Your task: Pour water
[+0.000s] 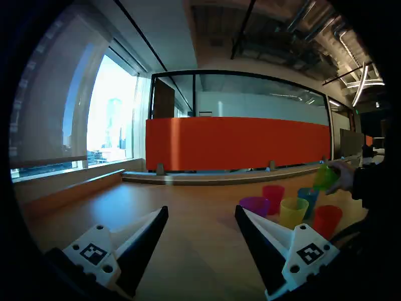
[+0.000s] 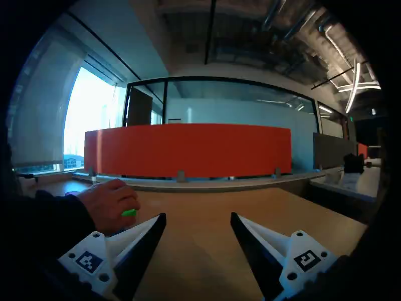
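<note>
In the left gripper view, several plastic cups stand together on the wooden table (image 1: 200,241) at the right: a purple cup (image 1: 254,204), a pink cup (image 1: 273,196), a yellow cup (image 1: 293,210), a blue cup (image 1: 308,197) and an orange cup (image 1: 327,219). A person's hand (image 1: 345,176) holds a green cup (image 1: 325,177) tilted above them. My left gripper (image 1: 201,218) is open over bare table, left of the cups. In the right gripper view, my right gripper (image 2: 198,223) is open, and the hand (image 2: 108,203) with a bit of the green cup (image 2: 129,212) is at its left.
An orange partition (image 1: 235,143) runs along the table's far edge, with glass above it. A bright window (image 1: 108,120) and a wooden sill lie to the left. Another desk (image 2: 351,183) with dark items stands at the far right.
</note>
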Action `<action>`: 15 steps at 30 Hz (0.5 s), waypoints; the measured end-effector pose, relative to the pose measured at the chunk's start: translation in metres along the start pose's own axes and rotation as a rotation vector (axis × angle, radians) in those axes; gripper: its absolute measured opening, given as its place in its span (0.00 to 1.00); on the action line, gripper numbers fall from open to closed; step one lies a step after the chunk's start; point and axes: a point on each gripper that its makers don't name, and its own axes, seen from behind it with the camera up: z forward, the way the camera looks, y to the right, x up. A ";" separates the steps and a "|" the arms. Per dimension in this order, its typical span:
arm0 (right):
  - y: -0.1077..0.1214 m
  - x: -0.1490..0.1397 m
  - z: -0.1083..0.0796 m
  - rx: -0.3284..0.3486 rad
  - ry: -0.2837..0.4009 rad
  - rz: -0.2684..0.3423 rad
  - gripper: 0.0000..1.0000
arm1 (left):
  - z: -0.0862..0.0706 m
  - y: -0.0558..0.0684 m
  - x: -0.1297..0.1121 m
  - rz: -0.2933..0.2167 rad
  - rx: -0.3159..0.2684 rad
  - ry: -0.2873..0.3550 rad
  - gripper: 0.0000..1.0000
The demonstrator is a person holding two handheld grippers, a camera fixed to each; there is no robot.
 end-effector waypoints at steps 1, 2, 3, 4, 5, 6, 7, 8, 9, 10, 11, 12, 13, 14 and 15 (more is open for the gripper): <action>0.000 0.000 -0.001 0.000 0.000 0.000 1.00 | 0.000 0.000 0.000 0.000 0.000 0.000 0.99; 0.001 0.000 -0.003 0.000 0.000 0.000 1.00 | 0.000 0.000 0.000 0.000 0.000 0.000 0.99; 0.001 -0.001 -0.004 -0.001 0.000 0.000 1.00 | 0.000 0.000 -0.001 0.000 0.000 0.000 0.99; 0.001 0.000 -0.004 0.000 0.000 -0.001 1.00 | 0.000 0.000 -0.001 0.000 0.000 0.000 0.99; 0.001 0.000 -0.004 0.000 0.000 -0.001 0.99 | 0.000 0.000 0.000 0.000 0.000 0.000 0.99; 0.000 0.000 -0.003 0.000 0.000 -0.001 0.99 | 0.000 0.000 0.000 0.000 0.000 0.000 0.99; 0.000 0.000 -0.003 0.000 0.000 -0.001 0.99 | 0.000 0.000 0.000 0.000 0.000 0.000 0.99; 0.001 0.000 -0.003 0.000 0.000 0.000 0.99 | 0.000 -0.001 0.000 0.000 0.000 0.000 0.99; 0.001 0.000 -0.003 0.000 0.000 0.000 0.99 | 0.000 -0.001 -0.001 0.000 0.000 0.000 0.99; 0.001 0.000 -0.003 0.000 0.000 0.000 1.00 | 0.000 -0.001 -0.001 0.000 0.000 0.000 0.99; 0.001 0.000 -0.003 0.000 0.000 0.000 1.00 | 0.000 -0.001 -0.001 0.000 0.000 0.000 0.99; 0.001 0.000 -0.003 0.000 0.000 0.000 1.00 | 0.000 -0.001 -0.001 0.000 0.000 0.000 0.99; 0.001 0.000 -0.003 0.000 0.000 0.000 1.00 | 0.000 -0.001 -0.001 0.000 0.000 0.000 0.99; 0.001 0.000 -0.003 0.000 0.000 0.000 1.00 | 0.000 0.000 -0.001 0.000 0.000 0.000 0.99; 0.001 0.000 -0.003 0.000 0.000 0.000 1.00 | 0.000 0.000 -0.001 0.000 0.000 0.000 0.99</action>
